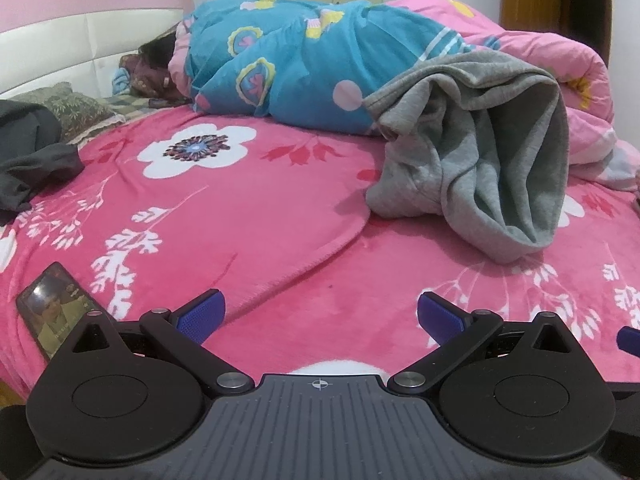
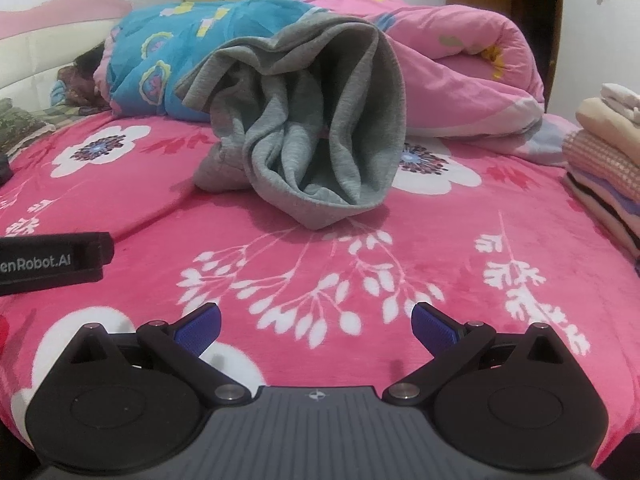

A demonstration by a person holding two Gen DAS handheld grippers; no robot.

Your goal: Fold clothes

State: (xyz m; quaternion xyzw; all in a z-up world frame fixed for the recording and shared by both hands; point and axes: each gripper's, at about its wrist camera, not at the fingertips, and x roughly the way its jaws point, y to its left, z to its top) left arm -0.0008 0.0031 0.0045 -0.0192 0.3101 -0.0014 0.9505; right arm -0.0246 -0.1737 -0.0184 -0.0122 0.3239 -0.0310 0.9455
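**Grey garment lay crumpled on the bed, both grippers empty**

The left gripper point(image 1: 321, 314) hovered over the pink floral blanket point(image 1: 248, 216) with its blue-padded fingers point(image 1: 202, 314) spread wide apart and nothing between them. The right gripper point(image 2: 316, 322) was in the same state, its fingers point(image 2: 434, 326) fully apart above bare blanket point(image 2: 460, 240), gripping nothing.

The grey garment point(image 1: 476, 156) sat in a rumpled heap well ahead of both grippers, unfolded, its upper part leaning against the bedding behind it and its lower edge resting on the blanket. In the right wrist view the same grey garment point(image 2: 308, 128) stood almost straight ahead, its open end facing the camera.

Behind it lay a blue patterned quilt point(image 1: 288, 60), bunched up, and beside that a pale pink quilt point(image 1: 560, 56) rolled toward the right. A pink and white headboard point(image 1: 72, 36) stood at the far left.

A phone point(image 1: 52, 308) with a lit screen lay on the blanket just left of the left gripper. A dark garment point(image 1: 28, 160) was heaped at the left edge of the bed, near a patterned pillow point(image 1: 76, 108).

In the right wrist view a stack of folded clothes point(image 2: 608, 160) sat at the right edge of the bed, well apart from the grey garment, and part of the left gripper's black body point(image 2: 52, 260) showed at the left edge
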